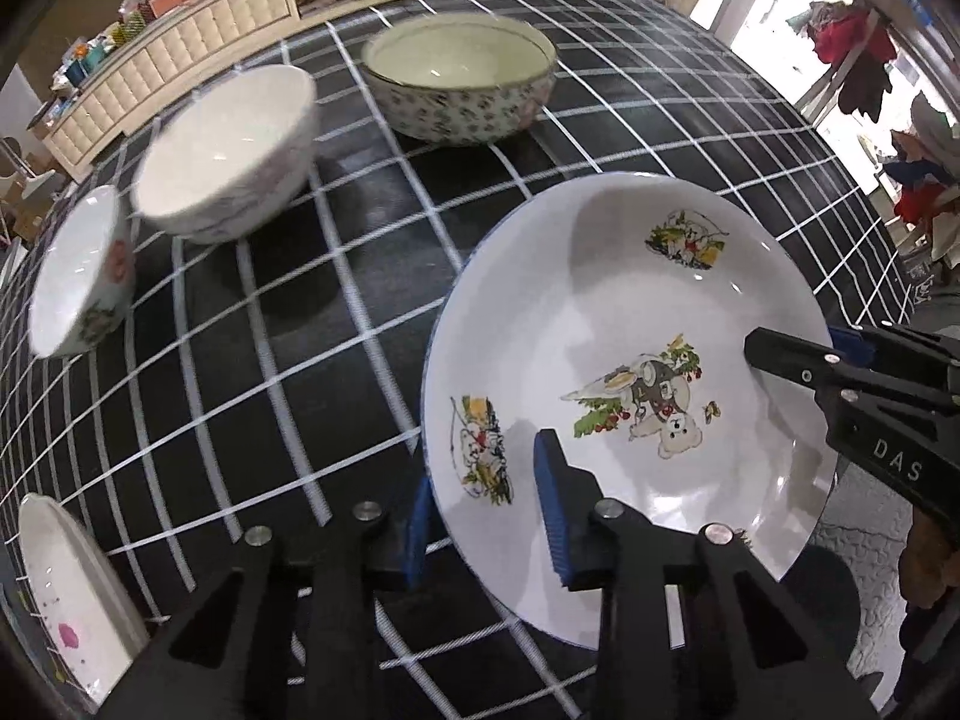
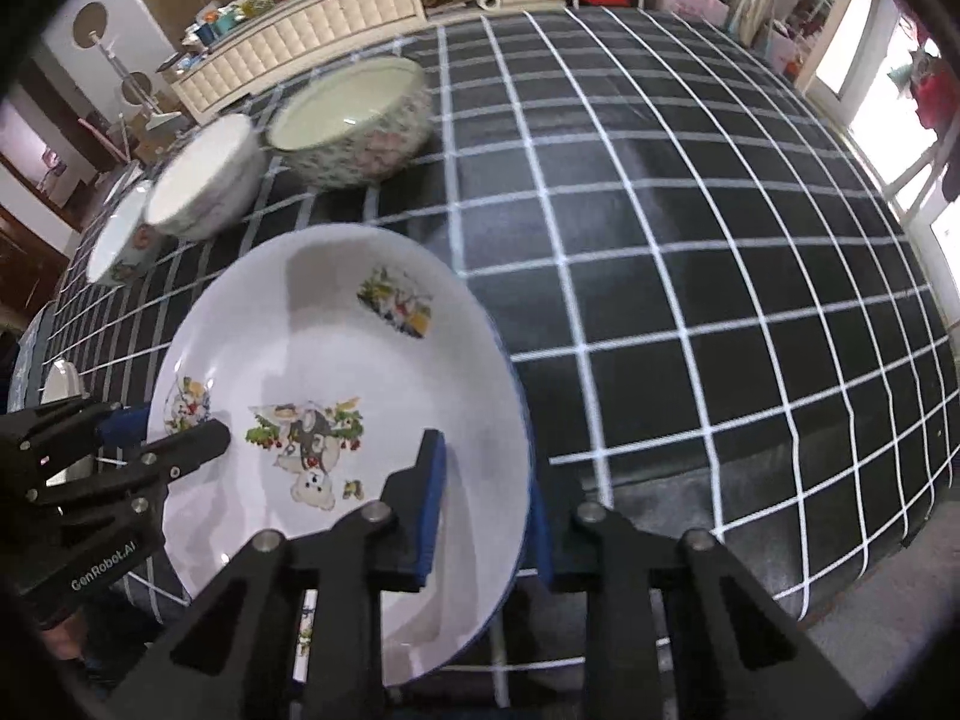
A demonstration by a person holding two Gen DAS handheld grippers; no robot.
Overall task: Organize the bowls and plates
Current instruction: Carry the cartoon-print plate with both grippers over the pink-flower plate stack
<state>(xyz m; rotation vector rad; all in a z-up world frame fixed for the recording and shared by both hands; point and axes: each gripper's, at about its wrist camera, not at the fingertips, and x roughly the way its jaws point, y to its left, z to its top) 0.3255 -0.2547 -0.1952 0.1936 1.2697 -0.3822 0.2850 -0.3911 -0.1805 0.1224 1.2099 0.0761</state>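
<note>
The plate (image 1: 624, 360) occupies the lower right of the left wrist frame and the lower left of the right wrist frame. The left gripper (image 1: 486, 522) clamps one edge of its rim; the right gripper (image 2: 486, 516) clamps the opposite edge. Three bowls (image 1: 459, 84) (image 1: 225, 150) (image 1: 81, 270) stand at upper left on the checked cloth (image 1: 336, 276). A second plate (image 1: 66, 588) shows at lower left.

A white, blue-rimmed ceramic plate (image 1: 630, 324) printed with cartoon bears hangs tilted, clamped at opposite rims between both tongs. Beyond them stand a floral-patterned bowl (image 1: 459, 90), a plain white bowl (image 1: 228, 150) and a rose-printed bowl (image 1: 81, 273).
</note>
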